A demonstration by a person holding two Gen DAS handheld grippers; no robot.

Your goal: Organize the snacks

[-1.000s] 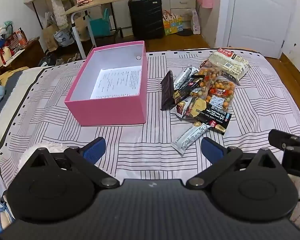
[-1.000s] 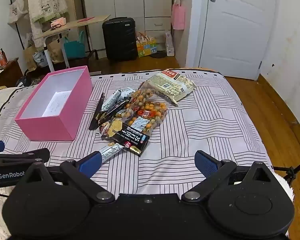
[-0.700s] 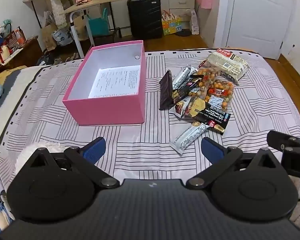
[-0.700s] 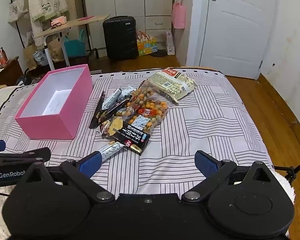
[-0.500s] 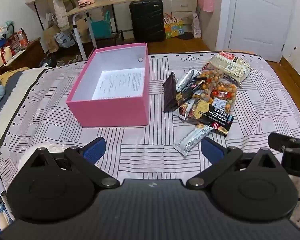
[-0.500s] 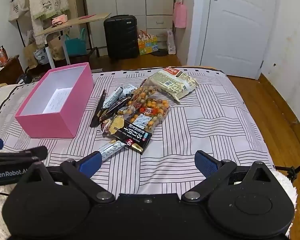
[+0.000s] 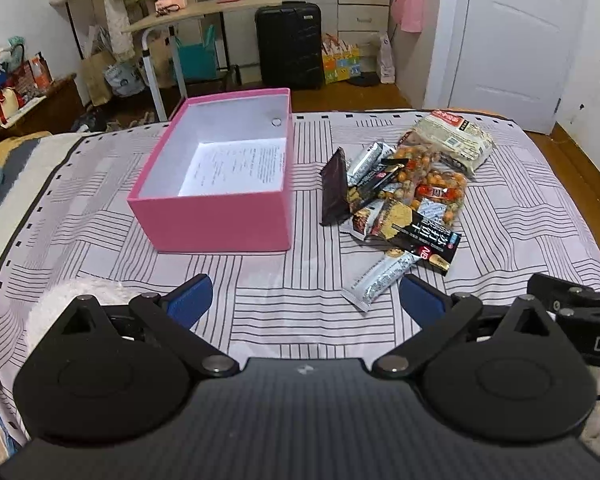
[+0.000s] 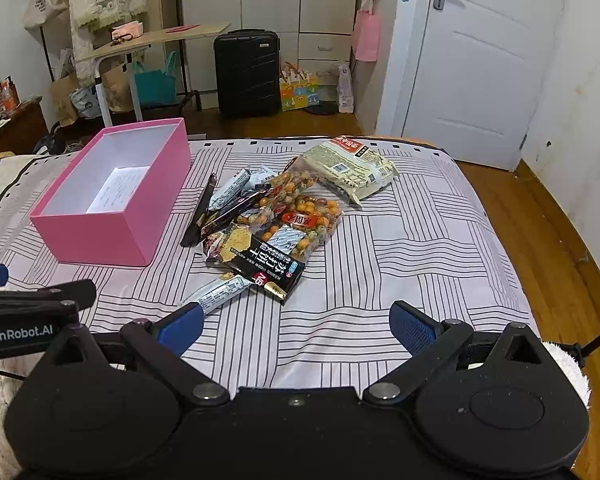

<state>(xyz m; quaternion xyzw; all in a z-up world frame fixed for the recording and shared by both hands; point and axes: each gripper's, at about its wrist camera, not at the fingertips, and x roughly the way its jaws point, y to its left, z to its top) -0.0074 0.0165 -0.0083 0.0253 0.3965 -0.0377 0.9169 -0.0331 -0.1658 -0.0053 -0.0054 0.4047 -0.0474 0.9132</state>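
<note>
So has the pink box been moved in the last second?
No. The pink box keeps its spot on the striped bedspread, beside the snack pile; only the camera view shifted slightly.

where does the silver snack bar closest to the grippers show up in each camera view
Left wrist: the silver snack bar lies right of centre, just above the right blue finger.
Right wrist: the bar lies left of centre, just above the left blue finger.
Shared landmark: the pink box, left of the bar in both.
</note>
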